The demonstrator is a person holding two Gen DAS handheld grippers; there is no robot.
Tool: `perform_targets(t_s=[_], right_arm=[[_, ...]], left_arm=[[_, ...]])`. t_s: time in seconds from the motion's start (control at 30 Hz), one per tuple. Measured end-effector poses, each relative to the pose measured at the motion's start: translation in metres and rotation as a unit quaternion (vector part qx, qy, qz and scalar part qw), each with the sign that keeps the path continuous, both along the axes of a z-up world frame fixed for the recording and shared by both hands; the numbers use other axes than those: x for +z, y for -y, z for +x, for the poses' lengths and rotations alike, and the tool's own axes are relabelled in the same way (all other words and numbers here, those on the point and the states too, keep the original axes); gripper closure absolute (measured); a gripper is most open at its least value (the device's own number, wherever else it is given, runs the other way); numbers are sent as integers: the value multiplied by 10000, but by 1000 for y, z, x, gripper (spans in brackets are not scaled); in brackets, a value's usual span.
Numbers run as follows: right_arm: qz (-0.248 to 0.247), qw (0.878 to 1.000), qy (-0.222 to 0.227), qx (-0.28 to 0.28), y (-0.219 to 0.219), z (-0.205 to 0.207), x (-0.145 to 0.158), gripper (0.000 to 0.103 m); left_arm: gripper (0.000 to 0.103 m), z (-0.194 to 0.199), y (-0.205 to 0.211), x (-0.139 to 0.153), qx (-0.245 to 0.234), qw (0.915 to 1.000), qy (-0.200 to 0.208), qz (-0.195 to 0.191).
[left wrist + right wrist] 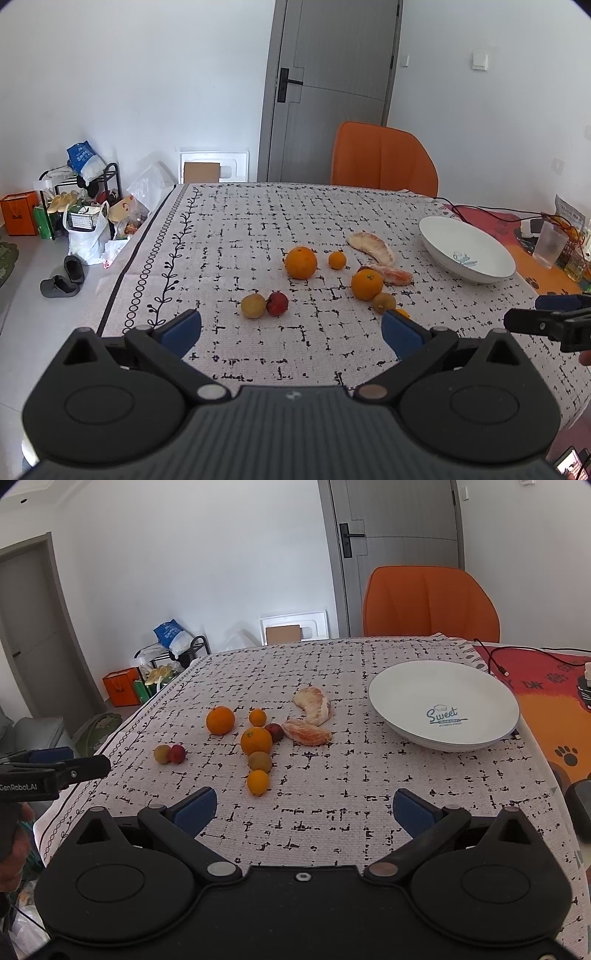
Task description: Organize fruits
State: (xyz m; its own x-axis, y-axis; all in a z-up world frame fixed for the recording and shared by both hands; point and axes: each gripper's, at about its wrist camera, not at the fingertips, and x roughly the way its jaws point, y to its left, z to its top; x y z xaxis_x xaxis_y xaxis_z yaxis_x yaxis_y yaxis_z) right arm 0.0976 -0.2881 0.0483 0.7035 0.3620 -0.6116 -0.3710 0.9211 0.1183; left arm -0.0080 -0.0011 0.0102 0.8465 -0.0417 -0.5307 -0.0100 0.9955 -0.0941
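Observation:
Fruit lies loose on the patterned tablecloth: a big orange [300, 262] [220, 720], a small mandarin [337, 260] [257, 717], a second orange [366, 284] [256, 741], a yellow-green fruit [253, 305] [161, 754] touching a small red one [277, 303] [177, 753], a brownish fruit [260, 761], a small orange [258, 782], and two peeled pomelo pieces [371, 243] [312, 705]. The white bowl [436, 236] [399, 686] stands empty to the right. My left gripper [291, 328] and right gripper [304, 808] hover open over the near cloth, holding nothing.
An orange chair [384, 158] stands behind the table's far edge. Cables, a plastic cup [550, 245] and bottles crowd the right end on an orange mat [546, 716]. Bags, a shoe rack and slippers sit on the floor at left.

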Motion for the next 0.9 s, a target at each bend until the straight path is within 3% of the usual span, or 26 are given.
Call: perform_targets(t_s=[0.4,0.6,0.63,0.7,0.8,0.9], right_arm=[[151,9998,-33,114,2,7,-13,0],[211,9991,162,345,-3,9,-18,0],[264,9989,146,368,-3,11,-18,0],[377,9984,109,405,-4,15,-20,1],[389,9984,99,402,-7,21,-24,10],[412,9982,7,428,-9,28,-30,16]], left_arm=[[3,8,-3,-11,-26,9999,26,-108],[11,19,-5,-19,1,9998,-18,-221],[13,21,-7,-20,16,9997,-20,-245],[26,25,-9,-23,19,9995,-49,-310],[36,32,-10,-26,24,9993,-106,-345],[40,39,-11,-31,33,9992,-140,-364]])
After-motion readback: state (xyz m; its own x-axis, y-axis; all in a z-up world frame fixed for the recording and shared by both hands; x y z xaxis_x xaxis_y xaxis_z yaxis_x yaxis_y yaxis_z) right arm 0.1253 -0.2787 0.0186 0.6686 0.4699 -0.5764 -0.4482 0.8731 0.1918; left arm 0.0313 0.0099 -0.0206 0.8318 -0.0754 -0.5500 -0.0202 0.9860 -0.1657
